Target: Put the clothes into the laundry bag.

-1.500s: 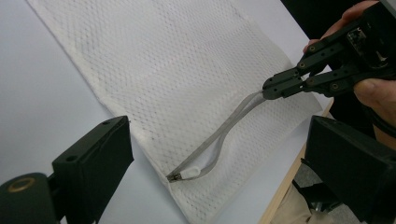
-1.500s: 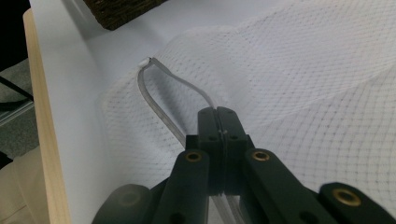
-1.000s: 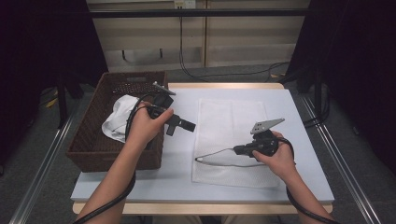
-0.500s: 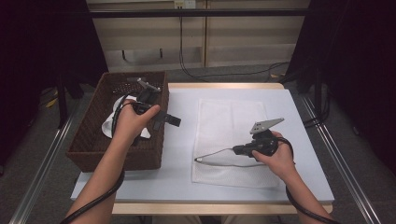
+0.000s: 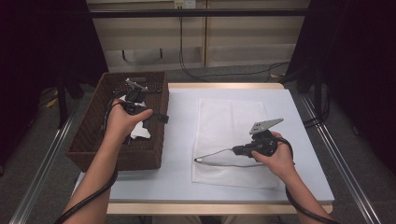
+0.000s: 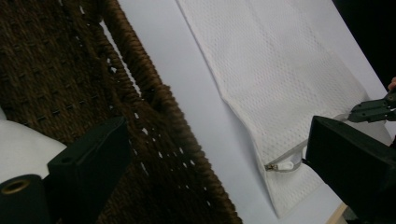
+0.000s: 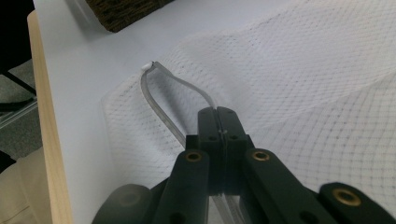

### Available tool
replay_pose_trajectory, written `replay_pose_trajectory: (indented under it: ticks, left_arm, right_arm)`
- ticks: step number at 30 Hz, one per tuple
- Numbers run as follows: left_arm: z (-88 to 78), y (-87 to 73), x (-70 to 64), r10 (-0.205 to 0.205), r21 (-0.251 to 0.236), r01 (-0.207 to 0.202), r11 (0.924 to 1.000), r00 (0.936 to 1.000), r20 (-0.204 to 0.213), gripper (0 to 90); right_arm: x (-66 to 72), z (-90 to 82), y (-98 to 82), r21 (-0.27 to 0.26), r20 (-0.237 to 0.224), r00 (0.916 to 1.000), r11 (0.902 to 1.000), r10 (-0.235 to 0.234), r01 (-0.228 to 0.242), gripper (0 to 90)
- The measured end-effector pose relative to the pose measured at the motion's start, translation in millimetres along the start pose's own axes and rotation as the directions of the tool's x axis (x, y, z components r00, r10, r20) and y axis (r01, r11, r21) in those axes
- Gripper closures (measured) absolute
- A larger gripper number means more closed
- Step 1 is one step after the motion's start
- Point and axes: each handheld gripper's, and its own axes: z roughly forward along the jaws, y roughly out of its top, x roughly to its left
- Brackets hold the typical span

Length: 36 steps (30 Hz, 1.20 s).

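White mesh laundry bag (image 5: 231, 140) lies flat on the pale blue tabletop (image 5: 303, 177), its grey zipper edge (image 5: 219, 158) lifted open near the front. Right gripper (image 5: 236, 150): jaws closed tight on that zipper edge. Left gripper (image 5: 159, 118): jaws wide apart, empty, above the near wall of the brown woven basket (image 5: 93, 144) holding white cloth (image 5: 139, 132). Grey floor, dark curtains, cables surround the table

Lab-like recording booth: black curtains (image 5: 42, 42), bare table (image 5: 299, 172), floor cables (image 5: 243, 72).
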Motion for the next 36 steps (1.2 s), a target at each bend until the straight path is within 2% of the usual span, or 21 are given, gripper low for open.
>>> replay_pose_trajectory:
  ticks: [1, 2, 5, 7, 8, 11, 13, 17, 18, 19, 23, 24, 26, 27, 29, 32, 33, 36]
  left_arm:
    - [-0.9, 0.1, 2.7, 0.002, 0.006, -0.002, 1.0, 0.9999, -0.01, 6.4]
    - [-0.4, -0.3, 3.8, -0.025, -0.017, 0.024, 0.9996, 0.9995, -0.022, 6.4]
    - [-4.3, 0.2, 11.5, -0.004, -0.005, 0.003, 1.0, 0.9997, -0.025, 6.9]
    - [-5.0, 0.1, 14.2, -0.029, -0.017, 0.028, 0.9995, 0.999, -0.033, 7.3]
    - [-5.7, 0.2, 16.8, -0.015, -0.012, 0.014, 0.9998, 0.9987, -0.048, 7.6]
    - [-6.5, -0.1, 21.6, -0.034, -0.024, 0.033, 0.9992, 0.9967, -0.074, 8.2]
    - [-7.6, -0.5, 26.8, -0.014, -0.008, 0.014, 0.9999, 0.9947, -0.101, 8.5]
    - [-6.9, -1.9, 34.0, -0.042, -0.021, 0.04, 0.999, 0.9926, -0.114, 8.7]
    - [-7.5, -1.8, 36.4, -0.031, -0.015, 0.029, 0.9995, 0.9925, -0.119, 9.0]
    - [-7.2, -2.1, 38.0, -0.046, -0.026, 0.043, 0.9987, 0.9912, -0.124, 9.0]
    - [-7.9, -2.7, 44.3, -0.039, -0.024, 0.036, 0.9991, 0.9892, -0.141, 9.0]
    - [-7.0, -3.4, 45.0, -0.053, -0.032, 0.049, 0.9983, 0.9881, -0.144, 9.0]
    - [-7.2, -3.9, 48.5, -0.042, -0.032, 0.038, 0.9988, 0.9849, -0.168, 9.1]
    - [-6.2, -4.3, 48.8, -0.058, -0.049, 0.051, 0.9975, 0.9835, -0.171, 9.4]
    - [-7.1, -5.1, 53.7, -0.055, -0.042, 0.048, 0.9979, 0.9835, -0.172, 9.5]
    - [-4.7, -6.9, 58.0, -0.081, -0.052, 0.072, 0.996, 0.9786, -0.189, 9.2]
    - [-4.7, -7.8, 61.1, -0.068, -0.037, 0.062, 0.9974, 0.9786, -0.194, 9.2]
    - [-3.6, -9.3, 65.6, -0.076, -0.037, 0.07, 0.9969, 0.9774, -0.197, 9.2]
  right_arm:
    - [0.2, 0.3, -0.2, -0.001, 0.002, 1.0, 1.0, 0.001, -0.001, 90.0]
    - [0.3, 0.2, -0.2, -0.002, 0.002, 1.0, 1.0, 0.001, -0.001, 90.0]
    - [0.6, -0.7, 0.0, -0.005, -0.003, 1.0, 1.0, 0.001, -0.001, 90.0]
    - [1.0, -0.9, 0.1, -0.006, -0.001, 1.0, 1.0, -0.001, 0.001, 90.0]
    - [1.3, -0.9, 0.2, -0.005, -0.001, 1.0, 1.0, -0.002, 0.002, 90.0]
    - [1.4, -0.7, -0.3, -0.006, -0.004, 1.0, 1.0, -0.002, 0.002, 90.0]
    - [1.3, -1.0, -0.5, -0.006, -0.004, 1.0, 1.0, 0.0, 0.0, 90.0]
    - [2.2, -0.5, -0.5, -0.003, 0.001, 1.0, 1.0, 0.001, -0.001, 90.0]
    - [2.2, -0.3, -0.6, -0.003, -0.002, 1.0, 1.0, 0.001, -0.001, 90.0]
    - [2.2, -0.1, -0.7, -0.002, -0.002, 1.0, 1.0, 0.001, -0.001, 90.0]
    - [2.3, 0.2, -0.6, -0.002, 0.0, 1.0, 1.0, 0.0, 0.0, 90.0]
    - [2.3, 0.1, -0.6, -0.002, -0.001, 1.0, 1.0, 0.0, 0.0, 90.0]
    - [2.2, 0.1, -0.6, -0.002, 0.0, 1.0, 1.0, -0.001, 0.001, 90.0]
    - [2.3, 0.3, -0.6, -0.001, 0.0, 1.0, 1.0, -0.001, 0.001, 90.0]
    - [2.3, 0.6, -0.8, -0.001, 0.001, 1.0, 1.0, -0.001, 0.001, 90.0]
    - [1.8, 0.8, -1.3, 0.0, -0.006, 1.0, 1.0, 0.005, -0.005, 90.0]
    - [1.7, 0.8, -1.5, 0.001, -0.005, 1.0, 1.0, 0.008, -0.008, 90.0]
    - [1.0, 1.0, -2.0, -0.001, -0.004, 1.0, 1.0, 0.009, -0.009, 90.0]
